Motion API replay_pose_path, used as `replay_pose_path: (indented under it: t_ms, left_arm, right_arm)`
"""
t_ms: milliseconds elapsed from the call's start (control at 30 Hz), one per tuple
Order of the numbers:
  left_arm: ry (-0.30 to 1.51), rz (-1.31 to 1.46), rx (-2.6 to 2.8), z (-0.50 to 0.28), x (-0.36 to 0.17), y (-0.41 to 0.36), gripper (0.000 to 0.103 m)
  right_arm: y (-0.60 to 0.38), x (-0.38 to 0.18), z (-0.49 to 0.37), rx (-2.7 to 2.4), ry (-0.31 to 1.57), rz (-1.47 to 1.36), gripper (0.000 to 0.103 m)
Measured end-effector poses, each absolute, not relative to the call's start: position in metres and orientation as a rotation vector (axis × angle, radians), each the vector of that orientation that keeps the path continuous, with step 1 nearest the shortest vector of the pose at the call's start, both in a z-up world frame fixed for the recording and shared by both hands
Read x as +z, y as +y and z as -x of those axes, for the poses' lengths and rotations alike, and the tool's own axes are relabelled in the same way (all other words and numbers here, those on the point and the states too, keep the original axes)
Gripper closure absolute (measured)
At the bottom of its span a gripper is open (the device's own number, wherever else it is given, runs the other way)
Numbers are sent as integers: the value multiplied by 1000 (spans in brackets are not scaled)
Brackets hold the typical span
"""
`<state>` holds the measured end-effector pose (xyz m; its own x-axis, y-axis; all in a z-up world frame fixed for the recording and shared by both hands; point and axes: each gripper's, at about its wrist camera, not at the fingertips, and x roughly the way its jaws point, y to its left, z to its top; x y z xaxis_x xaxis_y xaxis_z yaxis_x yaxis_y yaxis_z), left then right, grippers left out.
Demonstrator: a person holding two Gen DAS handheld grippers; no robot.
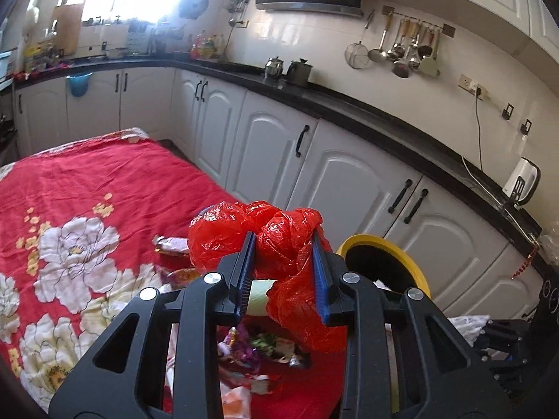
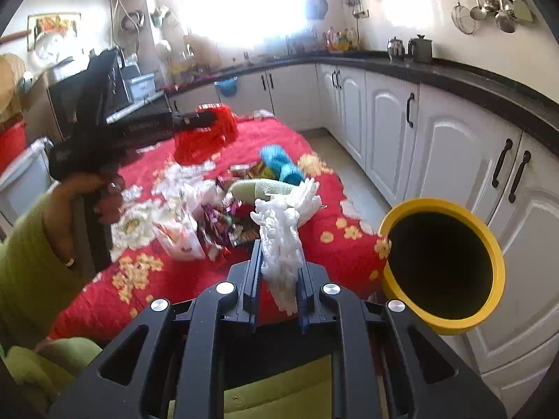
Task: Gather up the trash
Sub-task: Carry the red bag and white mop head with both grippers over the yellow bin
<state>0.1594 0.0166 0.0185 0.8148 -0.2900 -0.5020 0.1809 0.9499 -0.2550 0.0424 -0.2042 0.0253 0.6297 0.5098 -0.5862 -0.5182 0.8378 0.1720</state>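
Holding trash in both: left claw (image 1: 283,244) clamps a red plastic bag (image 1: 244,234), right claw (image 2: 279,272) pinches white foam (image 2: 279,241), both above the tabletop (image 2: 195,279). Neither is in the yellow bin (image 2: 443,265) just beside it yet. Wrappers (image 2: 223,223), tissues and a blue roll (image 2: 279,160) remain, so it looks roughly midway.

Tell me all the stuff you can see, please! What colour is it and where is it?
red plastic bag: 1, red, crumpled, pinched in the left hand-held gripper above the table
white foam net: 1, white, pinched in the right hand-held gripper
bin: 1, yellow with a dark inside, beside the table's right edge
tablecloth: 1, red with white and yellow flowers, covering the table
blue rolls: 2, blue, far side of the trash pile
shiny wrappers: several, purple and mixed, middle of the table
cabinets: many, white with black handles, under the dark counter
left hand-held gripper: 1, black with blue pads
right hand-held gripper: 1, black with blue pads
hand: 1, green sleeve, holding the left gripper
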Motion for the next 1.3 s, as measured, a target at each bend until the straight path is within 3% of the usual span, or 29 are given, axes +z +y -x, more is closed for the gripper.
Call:
replay_pose_path:
  t_ms: [433,1300]
  left_arm:
    - [543,174,-330,-166,34,-28,81]
    - [590,134,-556,-209,9,-174,80]
  right_arm:
    - [-251,44,-54,485,595,-51,87]
    - [-364,10,-104,206,574,-132,87]
